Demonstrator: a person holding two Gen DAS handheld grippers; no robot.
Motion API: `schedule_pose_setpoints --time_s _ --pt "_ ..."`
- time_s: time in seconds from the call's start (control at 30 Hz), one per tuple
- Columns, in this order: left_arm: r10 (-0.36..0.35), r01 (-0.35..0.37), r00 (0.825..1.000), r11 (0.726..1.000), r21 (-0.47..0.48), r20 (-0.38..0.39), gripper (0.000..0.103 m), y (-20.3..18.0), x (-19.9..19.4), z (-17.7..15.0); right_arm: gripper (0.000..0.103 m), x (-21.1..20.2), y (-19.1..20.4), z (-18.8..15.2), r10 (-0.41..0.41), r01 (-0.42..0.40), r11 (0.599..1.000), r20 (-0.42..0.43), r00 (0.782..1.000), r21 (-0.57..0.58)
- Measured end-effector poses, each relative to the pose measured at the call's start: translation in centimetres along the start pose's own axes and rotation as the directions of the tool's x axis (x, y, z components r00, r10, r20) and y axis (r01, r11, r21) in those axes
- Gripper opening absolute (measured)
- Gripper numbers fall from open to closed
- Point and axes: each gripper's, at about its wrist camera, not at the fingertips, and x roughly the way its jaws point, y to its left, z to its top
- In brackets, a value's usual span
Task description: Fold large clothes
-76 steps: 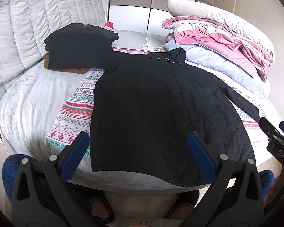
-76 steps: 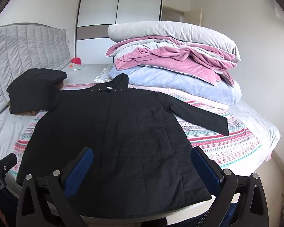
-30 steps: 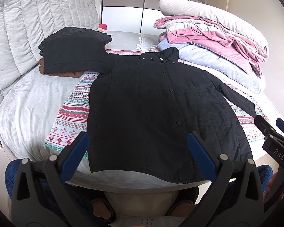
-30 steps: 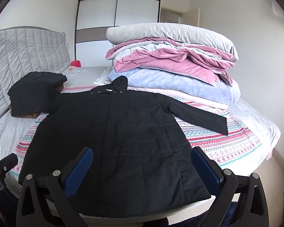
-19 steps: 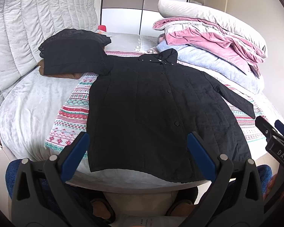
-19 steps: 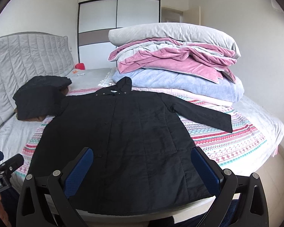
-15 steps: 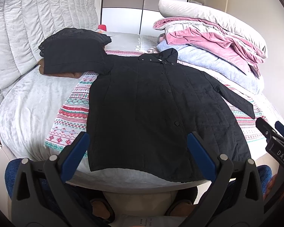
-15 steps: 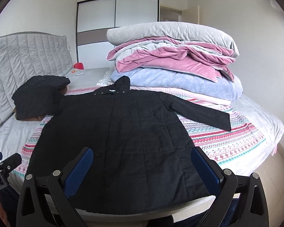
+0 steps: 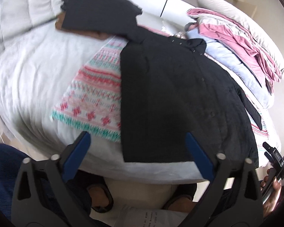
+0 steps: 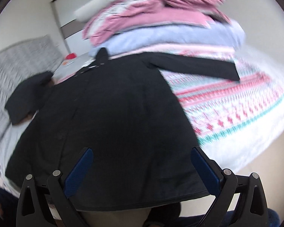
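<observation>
- Your left gripper [image 9: 137, 148] sits at the bottom of the left wrist frame, jaws apart, holding nothing, above the coat's hem.
- Your right gripper [image 10: 142, 163] sits at the bottom of the right wrist frame, jaws apart, empty.
- The black coat [image 9: 179, 98] lies flat on the patterned blanket [image 9: 92, 94], centre frame; one sleeve [image 10: 198, 68] extends toward the right.
- Folded bedding [image 10: 161, 24] is stacked in the upper part of the right wrist frame, behind the coat.

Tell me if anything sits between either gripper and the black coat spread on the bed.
Nothing visible does. The black quilted coat lies flat and uncovered directly ahead of the open left gripper and the open right gripper. The folded black garment only overlaps its far shoulder.
</observation>
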Motion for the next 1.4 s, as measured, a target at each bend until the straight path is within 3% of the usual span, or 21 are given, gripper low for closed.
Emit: schedule_pose_setpoints --time_s 0.17,0.3,0.33,0.37,0.4,0.43,0.47,0.53,0.6,0.67,0.73,0.83,0.9,1.0,1.07,1.13,1.2,1.23,1.27,1.3,1.4 --pt "-0.045 0.048 0.999 0.983 0.175 -0.021 0.092 -2.1 0.9 -2.9 0.103 2.3 -6.3 -0.8 -0.017 0.040 0.986 -0.139 0.990 0.162" --pt "0.167 -0.173 0.985 0.891 0.419 0.052 0.092 -5.8 3.1 -5.1 0.102 3.2 -6.8 -1.8 0.034 0.006 0.982 -0.210 0.977 0.189" --pt "0.223 -0.234 0.972 0.871 0.431 0.078 0.082 -6.3 4.0 -5.1 0.101 3.5 -6.7 -2.0 0.043 -0.001 0.982 -0.224 0.974 0.187" --pt "0.232 -0.242 0.970 0.871 0.428 0.077 0.062 -6.2 4.5 -4.9 0.090 4.0 -6.8 -2.2 0.072 -0.023 0.979 -0.239 0.968 0.201" --pt "0.240 -0.242 0.969 0.879 0.411 0.057 0.050 -6.1 5.4 -4.4 0.065 4.3 -6.9 -2.3 0.102 -0.048 0.975 -0.244 0.964 0.216" --pt "0.266 -0.263 0.963 0.893 0.366 0.043 0.017 -5.4 6.2 -3.6 0.050 4.5 -7.1 -2.2 0.145 -0.082 0.966 -0.253 0.957 0.246" --pt "0.288 -0.285 0.957 0.902 0.326 0.038 0.005 -4.6 6.5 -3.1 0.020 4.7 -7.3 -2.2 0.182 -0.115 0.955 -0.233 0.955 0.274" --pt "0.258 -0.258 0.966 0.936 0.241 0.031 0.005 -2.7 6.1 -1.9 0.011 4.0 -7.1 -2.0 0.206 -0.148 0.949 -0.191 0.960 0.278" --pt "0.305 -0.324 0.945 0.921 0.216 0.117 0.004 -1.5 3.9 -1.0 0.007 2.9 -7.0 -1.5 0.217 -0.170 0.950 -0.163 0.963 0.261" --pt "0.335 -0.375 0.921 0.901 0.218 0.199 0.004 -0.7 0.9 0.0 0.006 1.1 -7.2 0.3 0.246 -0.209 0.945 -0.123 0.962 0.251" --pt "0.287 -0.334 0.933 0.915 0.224 0.219 0.004 -0.1 -2.2 1.0 0.006 -1.6 -7.4 1.8 0.270 -0.246 0.941 -0.077 0.960 0.235" --pt "0.304 -0.381 0.912 0.874 0.300 0.275 0.004 -0.9 -5.1 1.0 0.006 -6.1 -6.6 4.4 0.281 -0.275 0.949 -0.015 0.960 0.157" --pt "0.330 -0.407 0.907 0.843 0.352 0.260 0.004 -1.1 -4.2 -0.3 0.006 -6.5 -6.6 4.6 0.250 -0.244 0.959 -0.027 0.968 0.148" --pt "0.331 -0.375 0.927 0.832 0.409 0.176 0.004 -1.0 -1.1 -3.3 0.006 -3.9 -8.8 2.5 0.218 -0.186 0.951 -0.112 0.969 0.246" --pt "0.342 -0.377 0.926 0.810 0.450 0.161 0.007 -1.6 -0.1 -4.9 0.006 -2.5 -10.0 0.9 0.204 -0.149 0.941 -0.157 0.966 0.304" --pt "0.303 -0.332 0.943 0.816 0.474 0.139 0.014 -2.0 -0.6 -5.1 0.012 -2.8 -9.6 1.3 0.182 -0.129 0.952 -0.176 0.967 0.277" --pt "0.248 -0.280 0.960 0.820 0.500 0.130 0.024 -2.6 -2.4 -4.8 0.021 -4.7 -9.3 1.6 0.080 -0.047 0.979 -0.162 0.984 0.200" --pt "0.215 -0.248 0.969 0.832 0.497 0.124 0.037 -2.3 -3.5 -4.5 0.025 -5.9 -9.5 2.3 0.014 0.008 0.985 -0.124 0.992 0.172" --pt "0.186 -0.219 0.976 0.847 0.484 0.116 0.049 -2.1 -4.4 -4.1 0.040 -7.1 -9.7 2.8 -0.022 0.035 0.987 -0.083 0.996 0.159" --pt "0.153 -0.184 0.983 0.865 0.466 0.104 0.053 -1.7 -5.2 -3.6 0.056 -8.0 -9.9 3.1 -0.013 0.020 0.989 -0.050 0.999 0.146" --pt "0.041 -0.068 0.996 0.905 0.420 0.073 0.056 -1.5 -7.3 -2.2 0.061 -7.9 -9.2 3.7 0.048 -0.043 0.995 -0.053 0.997 0.092"
